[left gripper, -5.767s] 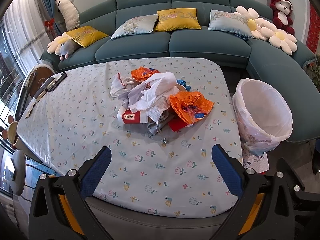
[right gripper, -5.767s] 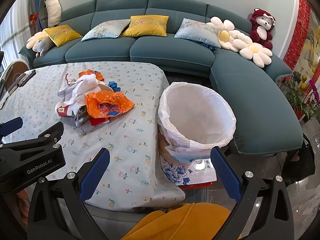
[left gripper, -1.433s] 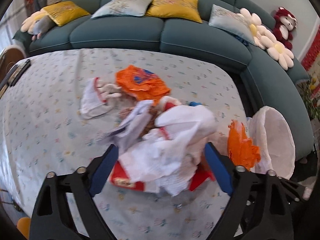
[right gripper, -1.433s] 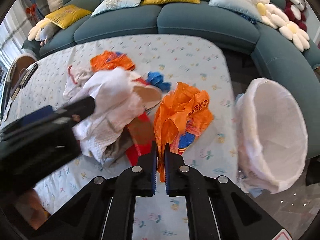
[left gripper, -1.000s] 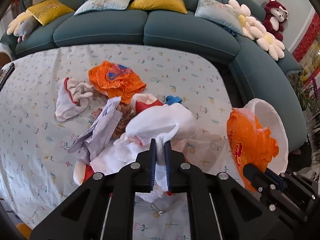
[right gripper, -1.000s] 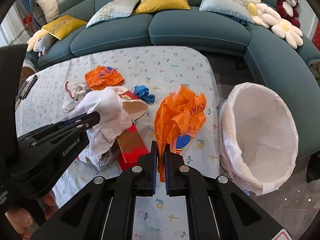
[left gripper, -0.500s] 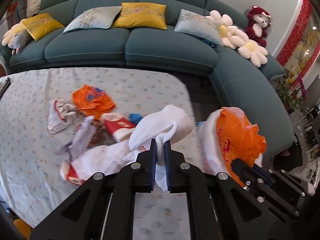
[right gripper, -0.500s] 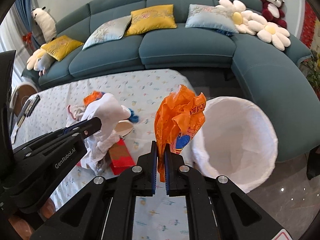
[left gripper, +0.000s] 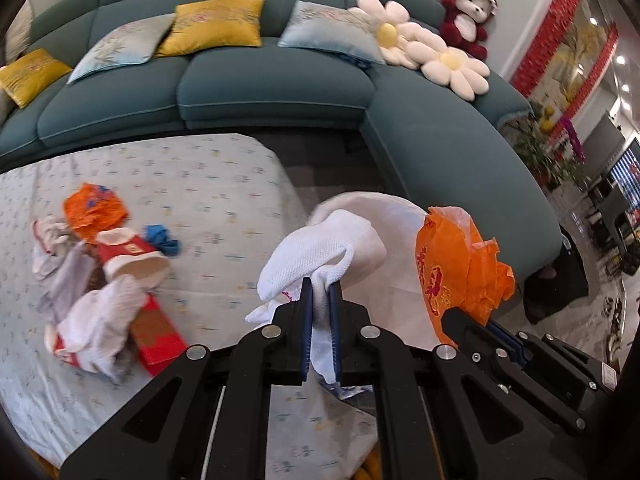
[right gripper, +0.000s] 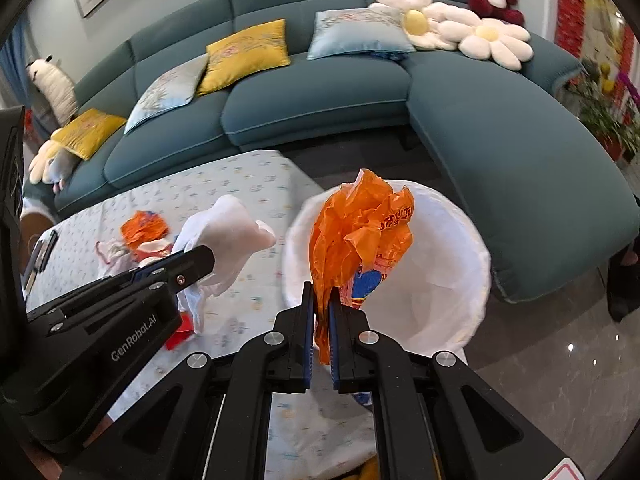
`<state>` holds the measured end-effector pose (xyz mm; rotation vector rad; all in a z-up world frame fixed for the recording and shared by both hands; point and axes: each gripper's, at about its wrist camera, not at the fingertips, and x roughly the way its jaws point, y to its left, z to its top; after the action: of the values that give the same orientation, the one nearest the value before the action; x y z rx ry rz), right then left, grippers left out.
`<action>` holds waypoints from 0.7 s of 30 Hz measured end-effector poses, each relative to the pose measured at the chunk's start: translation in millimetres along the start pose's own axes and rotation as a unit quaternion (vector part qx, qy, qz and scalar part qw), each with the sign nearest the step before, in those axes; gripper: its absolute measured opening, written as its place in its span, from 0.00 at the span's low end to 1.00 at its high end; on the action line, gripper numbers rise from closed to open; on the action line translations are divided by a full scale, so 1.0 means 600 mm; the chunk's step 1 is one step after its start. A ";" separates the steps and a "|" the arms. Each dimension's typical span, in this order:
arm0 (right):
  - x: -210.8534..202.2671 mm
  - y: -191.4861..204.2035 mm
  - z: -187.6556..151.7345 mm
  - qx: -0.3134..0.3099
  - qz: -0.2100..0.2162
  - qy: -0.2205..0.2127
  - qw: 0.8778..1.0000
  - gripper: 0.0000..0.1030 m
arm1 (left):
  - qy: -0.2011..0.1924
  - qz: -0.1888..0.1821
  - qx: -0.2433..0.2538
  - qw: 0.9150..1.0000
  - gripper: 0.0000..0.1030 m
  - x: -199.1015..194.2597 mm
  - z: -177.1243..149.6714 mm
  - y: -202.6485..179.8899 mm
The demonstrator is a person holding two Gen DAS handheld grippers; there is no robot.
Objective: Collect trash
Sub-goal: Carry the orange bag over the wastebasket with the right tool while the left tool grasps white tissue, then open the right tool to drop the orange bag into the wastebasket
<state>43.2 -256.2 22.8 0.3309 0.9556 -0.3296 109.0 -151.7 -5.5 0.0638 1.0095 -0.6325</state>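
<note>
My left gripper (left gripper: 320,286) is shut on a white cloth (left gripper: 320,252) and holds it in the air at the table's right edge, beside the white-lined trash bin (left gripper: 400,248). My right gripper (right gripper: 320,290) is shut on a crumpled orange plastic bag (right gripper: 360,232) and holds it over the near rim of the bin (right gripper: 452,280). The orange bag (left gripper: 456,268) and the right gripper (left gripper: 500,330) also show in the left wrist view. The white cloth (right gripper: 228,232) shows in the right wrist view too.
More trash lies on the floral tablecloth (left gripper: 224,196): a second orange bag (left gripper: 94,212), a red-and-white paper cup (left gripper: 132,256), a blue scrap (left gripper: 162,238), a red box (left gripper: 156,334) and white rags (left gripper: 96,320). A teal sofa (left gripper: 272,80) curves behind the table and bin.
Both grippers have swung right with their loads. The orange bag is now over the bin and the white cloth is next to it, away from the trash pile.
</note>
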 end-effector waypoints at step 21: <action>0.042 -0.081 0.012 0.040 -0.019 0.000 0.999 0.37 | 0.013 -0.003 0.001 1.000 0.50 0.071 0.022 -0.057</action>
<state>42.0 -306.3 -0.4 0.3852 0.9507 -0.4026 116.9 -204.0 -24.6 0.0699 1.0342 -0.6401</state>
